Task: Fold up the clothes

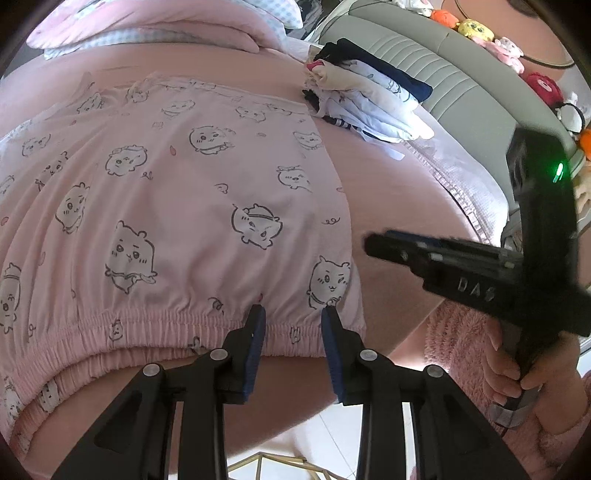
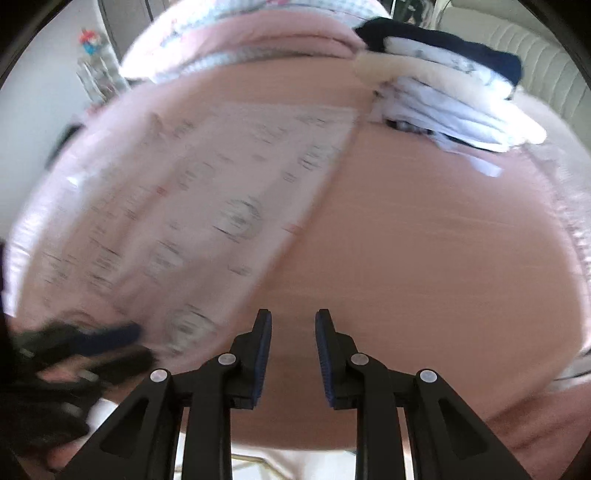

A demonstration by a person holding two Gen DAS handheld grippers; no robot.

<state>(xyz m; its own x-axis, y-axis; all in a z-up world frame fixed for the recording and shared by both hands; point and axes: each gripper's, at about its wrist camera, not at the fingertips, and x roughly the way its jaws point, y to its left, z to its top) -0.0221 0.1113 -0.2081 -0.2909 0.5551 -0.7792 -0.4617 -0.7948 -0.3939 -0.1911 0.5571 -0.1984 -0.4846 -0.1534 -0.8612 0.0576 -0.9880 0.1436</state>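
Observation:
Pink pyjama bottoms (image 1: 177, 192) printed with cartoon animals lie flat on the pink bed sheet (image 1: 391, 199). Their gathered elastic waistband (image 1: 155, 325) faces me. My left gripper (image 1: 293, 317) hovers over the right part of that waistband, jaws apart, no cloth pinched between them. My right gripper (image 2: 293, 321) stands open over bare sheet (image 2: 424, 258), just right of the garment's blurred right edge (image 2: 325, 192). In the left wrist view the right gripper (image 1: 373, 243) reaches in from the right, held by a hand (image 1: 517, 373) in a fluffy pink sleeve.
A stack of folded white and navy clothes (image 1: 369, 96) (image 2: 443, 92) sits at the back right of the bed. Behind it is a grey padded headboard (image 1: 443, 66) with plush toys (image 1: 476, 31). A pink duvet (image 1: 147, 26) lies at the far end. White floor (image 1: 325, 435) shows below the bed edge.

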